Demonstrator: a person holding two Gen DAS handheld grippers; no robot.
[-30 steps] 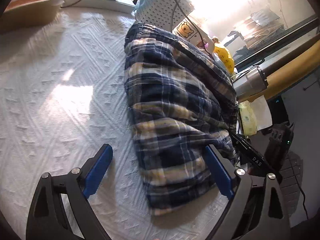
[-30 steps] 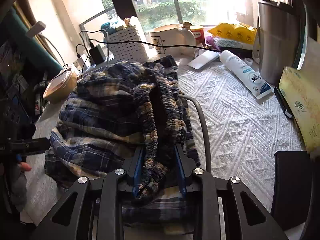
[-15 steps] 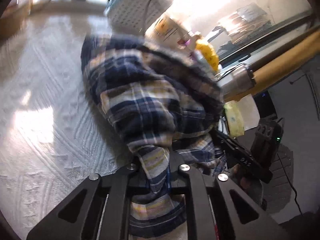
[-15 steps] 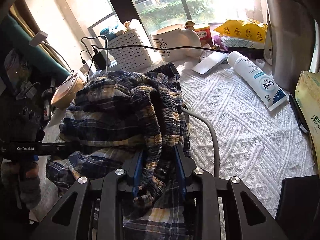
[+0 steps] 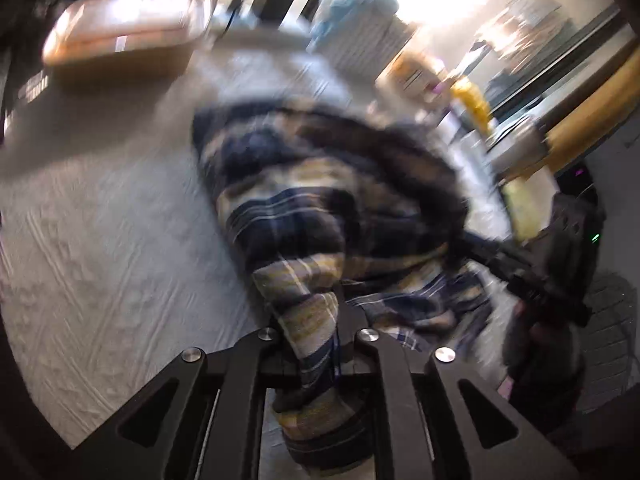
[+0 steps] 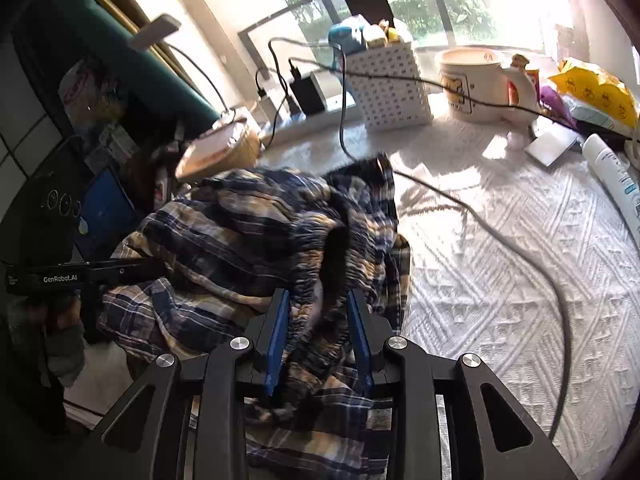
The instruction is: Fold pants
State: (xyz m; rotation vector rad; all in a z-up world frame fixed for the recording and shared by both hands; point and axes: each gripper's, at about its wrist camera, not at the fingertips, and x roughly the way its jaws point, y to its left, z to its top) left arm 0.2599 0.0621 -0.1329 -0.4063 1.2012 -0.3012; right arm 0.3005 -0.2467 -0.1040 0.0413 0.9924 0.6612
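Observation:
The blue and yellow plaid pants (image 5: 320,208) lie bunched on the white textured cloth (image 5: 100,240). My left gripper (image 5: 310,320) is shut on a fold of the pants and lifts it; this view is blurred. My right gripper (image 6: 318,312) is shut on the gathered elastic waistband of the pants (image 6: 256,232) and holds it up off the cloth (image 6: 500,280). The left gripper (image 6: 132,270) shows at the left of the right wrist view, and the right gripper's black body (image 5: 532,276) at the right of the left wrist view.
A grey cable (image 6: 520,248) crosses the cloth right of the pants. At the back stand a white perforated basket (image 6: 388,84), a cream pot (image 6: 472,80), a tan container (image 6: 220,152), a power strip and a white tube (image 6: 612,176). The table edge is at the left.
My left gripper went from open around the pants' edge to shut on a fold and pulled it up and back. My right gripper kept its hold and lifted the waistband.

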